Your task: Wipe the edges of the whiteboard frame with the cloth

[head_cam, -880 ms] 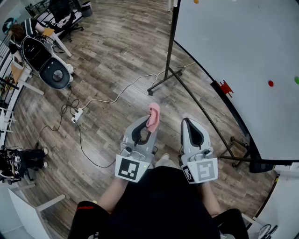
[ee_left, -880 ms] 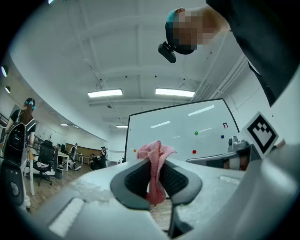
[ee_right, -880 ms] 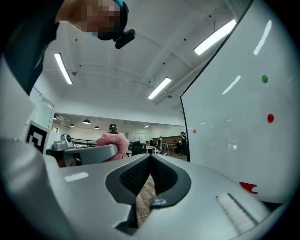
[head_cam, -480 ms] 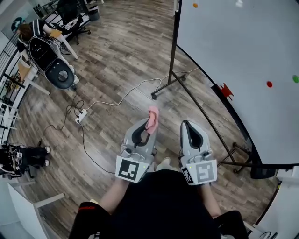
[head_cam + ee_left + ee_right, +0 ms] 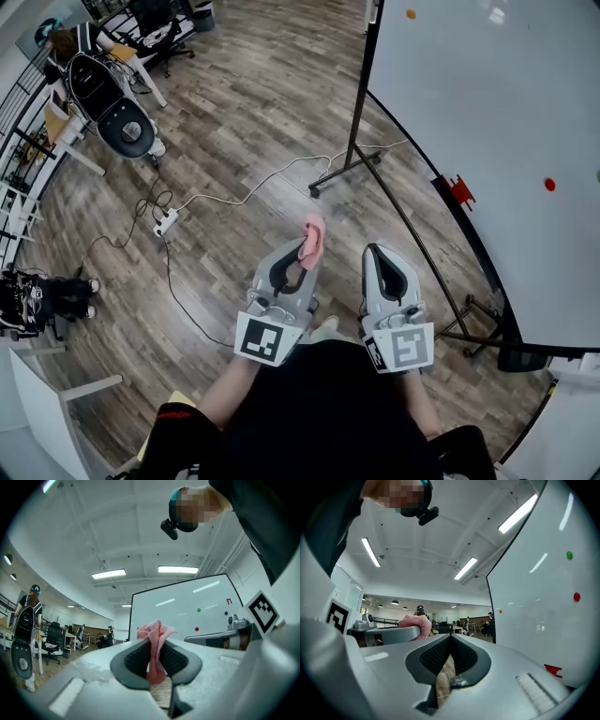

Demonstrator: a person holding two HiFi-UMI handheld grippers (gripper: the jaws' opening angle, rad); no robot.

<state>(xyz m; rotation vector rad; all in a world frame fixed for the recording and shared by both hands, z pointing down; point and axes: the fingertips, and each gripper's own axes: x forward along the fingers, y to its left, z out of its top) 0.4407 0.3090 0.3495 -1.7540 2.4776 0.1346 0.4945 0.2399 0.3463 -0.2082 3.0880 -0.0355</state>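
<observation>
My left gripper (image 5: 309, 251) pinches the pink cloth (image 5: 312, 232) between its jaws, well apart from the whiteboard (image 5: 487, 112) and not touching its black frame (image 5: 428, 169). My right gripper (image 5: 376, 253), nearer the whiteboard, has its empty jaws pressed together. Both hang over the wood floor (image 5: 253, 112).

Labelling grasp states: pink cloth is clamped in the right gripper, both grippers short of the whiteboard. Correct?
Wrong gripper. The left gripper view shows the pink cloth clamped in the left gripper; the right gripper is shut on nothing. Both are short of the whiteboard.
</observation>
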